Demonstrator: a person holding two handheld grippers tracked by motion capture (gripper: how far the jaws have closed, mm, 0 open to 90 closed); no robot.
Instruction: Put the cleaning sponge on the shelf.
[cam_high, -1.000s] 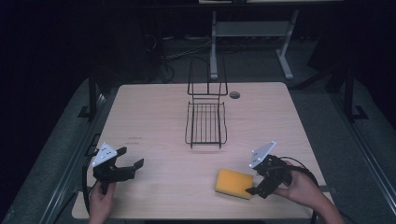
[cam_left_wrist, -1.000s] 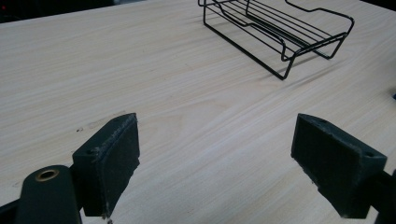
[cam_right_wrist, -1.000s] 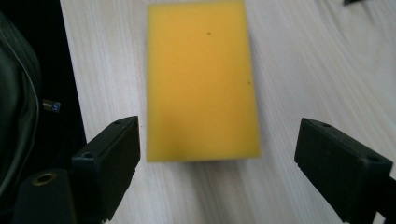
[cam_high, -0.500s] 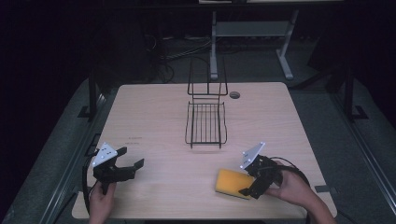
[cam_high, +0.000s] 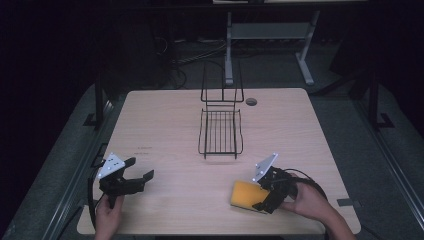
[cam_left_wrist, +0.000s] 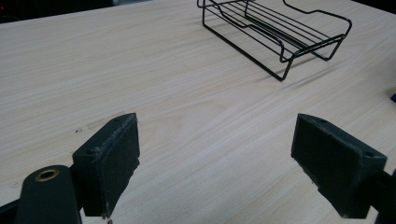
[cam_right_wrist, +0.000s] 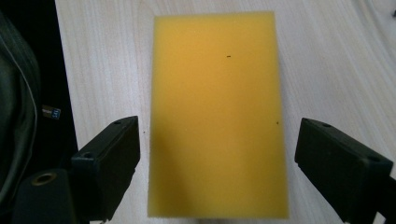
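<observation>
A yellow sponge (cam_high: 243, 195) lies flat on the wooden table (cam_high: 165, 130) near the front edge, right of centre. My right gripper (cam_high: 261, 194) is open over the sponge's right end. In the right gripper view the sponge (cam_right_wrist: 217, 116) lies between the spread jaws, neither pad touching it. My left gripper (cam_high: 140, 176) stands open at the front left, with only bare table between its pads (cam_left_wrist: 109, 158). A black wire rack (cam_high: 220, 131) sits at the table's middle; its front corner (cam_left_wrist: 280, 35) shows in the left gripper view.
The rack has an upright wire back (cam_high: 222, 85) toward the far edge. A round grommet hole (cam_high: 251, 101) lies to the rack's right. Behind the table stand a metal frame (cam_high: 270, 35) and cables on a dark floor. Dark fabric (cam_right_wrist: 18, 107) shows beyond the front edge.
My right gripper has moved left and forward, from beside the sponge's right edge to over its right end. The left gripper has stayed put.
</observation>
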